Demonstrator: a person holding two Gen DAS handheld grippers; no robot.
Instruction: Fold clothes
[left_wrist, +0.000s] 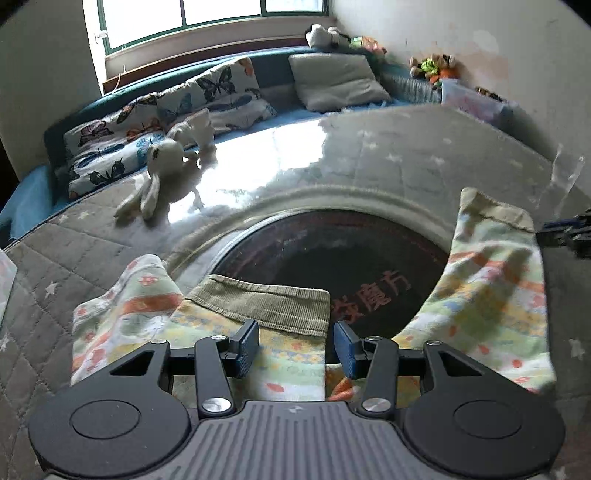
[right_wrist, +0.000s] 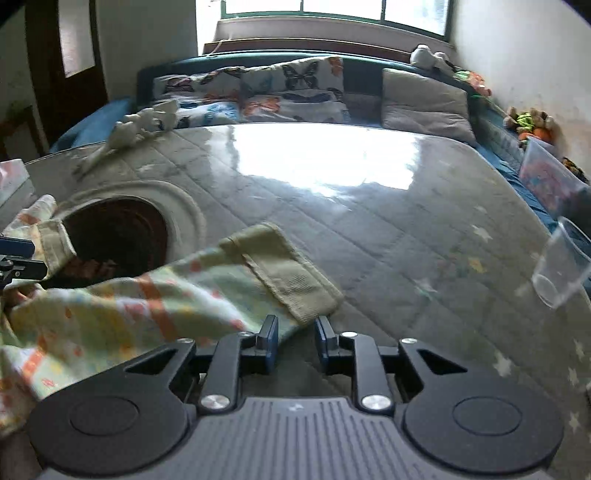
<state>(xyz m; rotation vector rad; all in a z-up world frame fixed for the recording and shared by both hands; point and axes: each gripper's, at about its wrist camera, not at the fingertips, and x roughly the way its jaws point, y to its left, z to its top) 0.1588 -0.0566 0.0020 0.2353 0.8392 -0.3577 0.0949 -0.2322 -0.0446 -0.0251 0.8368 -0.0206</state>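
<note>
Garment: patterned child's top (left_wrist: 288, 354) lies on the bed (right_wrist: 369, 229), sleeves spread left and right.
Left tongs (left_wrist: 295, 349): open over the ribbed collar (left_wrist: 266, 299).
Right tongs (right_wrist: 295, 338): open – at the right sleeve cuff (right_wrist: 291, 280).
Tip: pinch edges squarely – keep cloth flat.

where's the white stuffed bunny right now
The white stuffed bunny lies far left on the quilted bed cover, just before the butterfly pillows, beyond the patterned garment.
</note>
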